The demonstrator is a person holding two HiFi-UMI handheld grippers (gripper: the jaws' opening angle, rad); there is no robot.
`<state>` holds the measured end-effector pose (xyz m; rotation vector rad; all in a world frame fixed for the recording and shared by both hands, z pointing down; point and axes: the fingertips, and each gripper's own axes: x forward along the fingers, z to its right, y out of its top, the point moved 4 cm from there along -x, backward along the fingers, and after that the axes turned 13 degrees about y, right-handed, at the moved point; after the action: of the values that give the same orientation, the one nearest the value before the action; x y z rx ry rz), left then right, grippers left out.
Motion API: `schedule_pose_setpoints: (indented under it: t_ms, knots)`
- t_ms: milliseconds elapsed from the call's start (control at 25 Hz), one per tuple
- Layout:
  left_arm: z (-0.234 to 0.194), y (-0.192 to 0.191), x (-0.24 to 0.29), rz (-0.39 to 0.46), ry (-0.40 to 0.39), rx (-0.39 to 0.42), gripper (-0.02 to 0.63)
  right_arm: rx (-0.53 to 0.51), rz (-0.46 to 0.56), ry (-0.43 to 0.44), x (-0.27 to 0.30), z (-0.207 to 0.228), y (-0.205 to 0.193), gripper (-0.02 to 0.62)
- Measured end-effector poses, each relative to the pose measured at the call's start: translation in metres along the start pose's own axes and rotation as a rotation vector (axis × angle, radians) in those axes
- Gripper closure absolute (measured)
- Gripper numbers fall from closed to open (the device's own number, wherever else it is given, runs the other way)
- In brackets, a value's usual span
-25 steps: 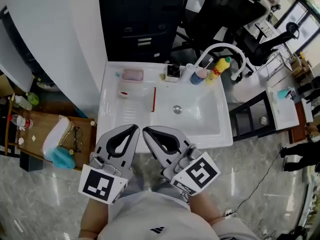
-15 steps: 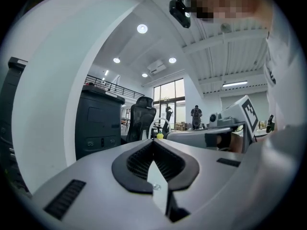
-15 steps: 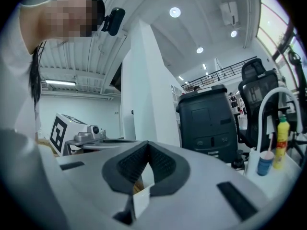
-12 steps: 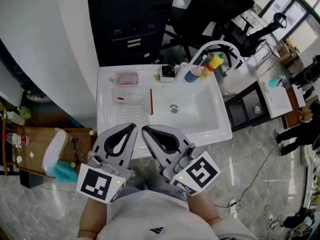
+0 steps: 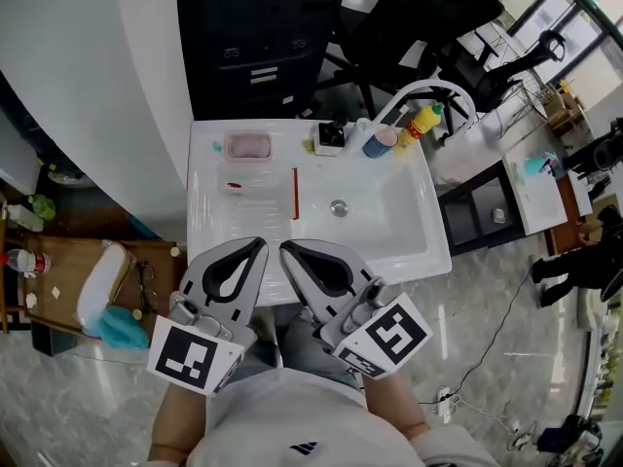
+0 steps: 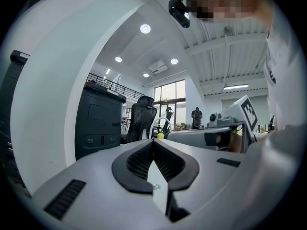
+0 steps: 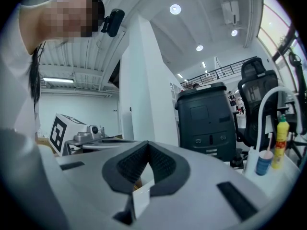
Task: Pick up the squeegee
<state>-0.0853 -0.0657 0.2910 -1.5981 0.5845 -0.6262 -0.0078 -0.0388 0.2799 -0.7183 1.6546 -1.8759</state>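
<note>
The squeegee (image 5: 295, 193) is a thin red strip lying lengthwise on the white sink (image 5: 409, 251), between the ribbed drainboard and the basin. Both grippers hover close to my body, just short of the sink's front edge, pointing toward it. The left gripper (image 5: 255, 246) is shut with nothing in it, and its jaws meet at the tip in the left gripper view (image 6: 153, 143). Beside it, the right gripper (image 5: 288, 251) is also shut and empty, shown the same way in the right gripper view (image 7: 146, 146). The squeegee lies a short way beyond both tips.
A pink soap dish (image 5: 247, 146), a small black-and-white box (image 5: 331, 136), a blue cup (image 5: 378, 144) and a yellow bottle (image 5: 419, 123) line the sink's back edge by the white faucet (image 5: 423, 90). A black cabinet (image 5: 258, 37) stands behind. A wooden side table (image 5: 68, 261) is at left.
The head view has shifted a little, so the sink sits slightly differently in frame. Both grippers stay shut side by side in front of the sink.
</note>
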Motion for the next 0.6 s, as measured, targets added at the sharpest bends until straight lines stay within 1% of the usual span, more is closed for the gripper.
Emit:
schedule_pose_setpoints:
  t_ms: [200, 600]
  knots:
    - [-0.011, 0.004, 0.006, 0.015, 0.051, 0.008, 0.594, -0.009, 0.001, 0.049, 0.011, 0.010, 0.004, 0.586]
    - [-0.025, 0.011, 0.031, 0.011, 0.152, -0.008, 0.594, -0.011, -0.020, 0.153, 0.032, 0.044, 0.011, 0.586]
